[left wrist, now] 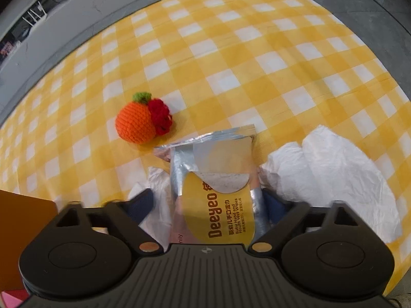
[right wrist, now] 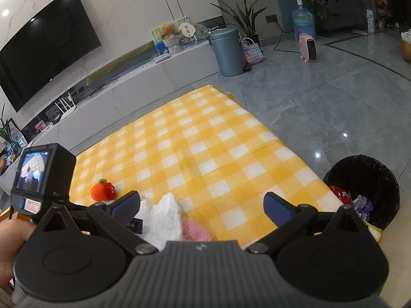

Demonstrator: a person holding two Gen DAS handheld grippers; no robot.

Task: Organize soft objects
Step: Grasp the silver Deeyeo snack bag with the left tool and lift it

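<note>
The cloth (left wrist: 231,59) is checked yellow and white. On it lies a crocheted ball (left wrist: 134,123), orange with a green top and a red piece on its right. The wipes pack (left wrist: 218,192) is silver with a yellow label and brown lettering. The crumpled bag (left wrist: 331,177) beside it is white. Farther right, the bin (right wrist: 364,190) is black.

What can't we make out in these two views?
- Left wrist view: whether the left gripper grips the wipes pack; its fingers are blurred.
- Right wrist view: the pink knit item is cut off by the right gripper body.
- Wipes pack hidden there.
</note>
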